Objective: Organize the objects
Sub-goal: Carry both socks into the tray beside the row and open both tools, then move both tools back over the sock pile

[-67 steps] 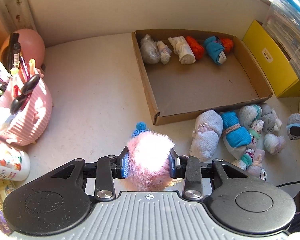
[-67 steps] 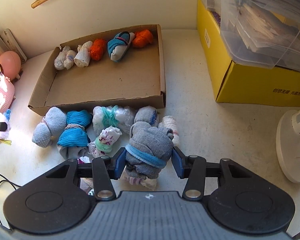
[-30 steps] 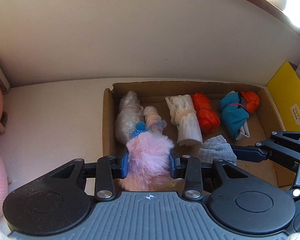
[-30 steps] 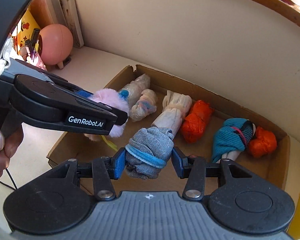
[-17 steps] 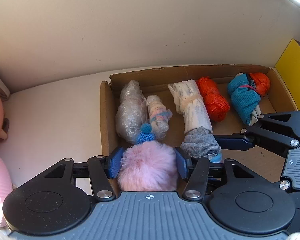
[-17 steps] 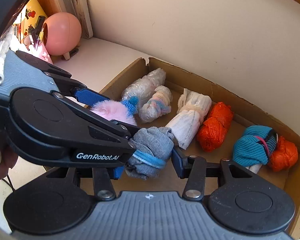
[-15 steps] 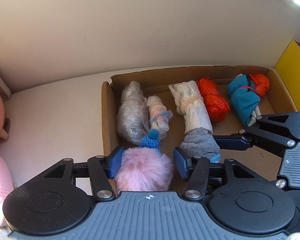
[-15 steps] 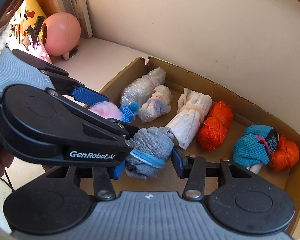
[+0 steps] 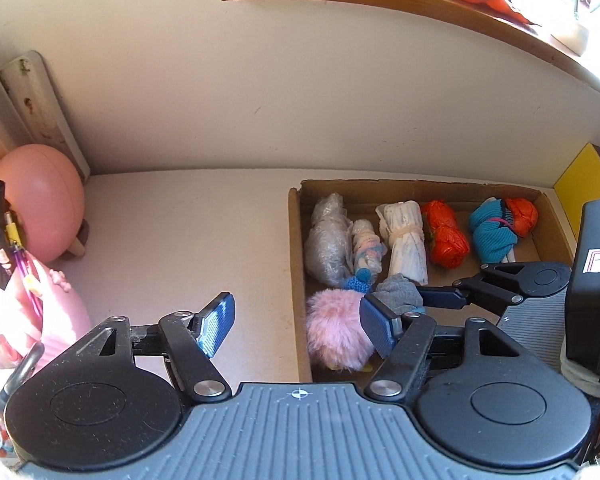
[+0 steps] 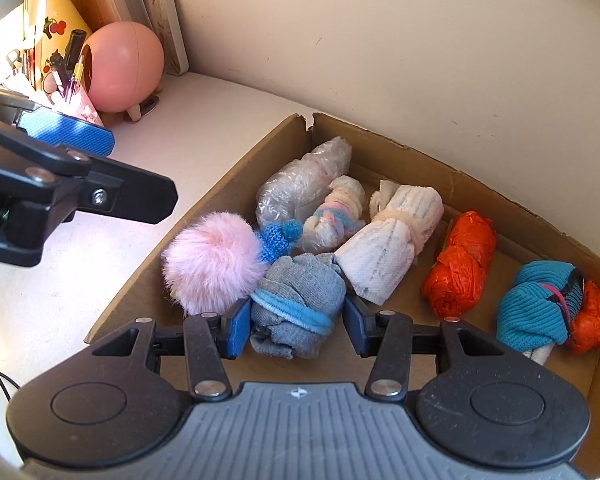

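A pink pompom (image 9: 338, 334) with a blue knit tip lies in the front left corner of the cardboard box (image 9: 294, 264). My left gripper (image 9: 296, 330) hangs above and left of it. Its jaws are opening and nothing is between the pads. In the right wrist view its fingers (image 10: 66, 134) stand over the table, left of the box (image 10: 440, 160). My right gripper (image 10: 296, 328) is shut on a grey sock bundle (image 10: 296, 304) with a blue band. The bundle is low inside the box, right beside the pompom (image 10: 214, 262).
Along the box's back wall lie a plastic-wrapped bundle (image 10: 304, 184), a pastel one (image 10: 332, 216), a white one (image 10: 388, 248), orange ones (image 10: 460, 264) and a blue one (image 10: 534, 308). A pink egg-shaped object (image 9: 40, 208) and a pink pen holder (image 9: 40, 320) stand left. A yellow box (image 9: 580, 184) is right.
My left jaws spread and let go of the pompom, which now lies in the box. The left gripper drew up and away to the left. The right gripper kept its hold on the grey bundle.
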Motion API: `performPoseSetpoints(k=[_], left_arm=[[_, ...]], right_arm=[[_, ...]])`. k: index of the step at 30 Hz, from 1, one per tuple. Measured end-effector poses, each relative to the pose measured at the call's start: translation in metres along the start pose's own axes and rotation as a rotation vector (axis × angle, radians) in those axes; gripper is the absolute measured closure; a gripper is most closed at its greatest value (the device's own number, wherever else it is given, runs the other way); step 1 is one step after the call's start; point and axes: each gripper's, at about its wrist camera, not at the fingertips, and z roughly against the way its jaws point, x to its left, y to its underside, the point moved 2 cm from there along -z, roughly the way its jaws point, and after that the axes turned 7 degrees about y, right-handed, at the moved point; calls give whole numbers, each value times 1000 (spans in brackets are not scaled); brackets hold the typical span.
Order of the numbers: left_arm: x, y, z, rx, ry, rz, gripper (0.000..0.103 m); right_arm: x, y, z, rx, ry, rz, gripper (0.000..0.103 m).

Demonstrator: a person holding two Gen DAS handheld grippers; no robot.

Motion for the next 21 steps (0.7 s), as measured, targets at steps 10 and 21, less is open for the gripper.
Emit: performPoseSetpoints(k=[10, 21], left_arm=[[11, 20, 4, 38, -2, 32, 27], [4, 27, 18, 27, -5, 5, 26]], right_arm=[[15, 4, 10, 21, 22, 13, 47], [37, 10, 58, -21, 70, 9, 41]])
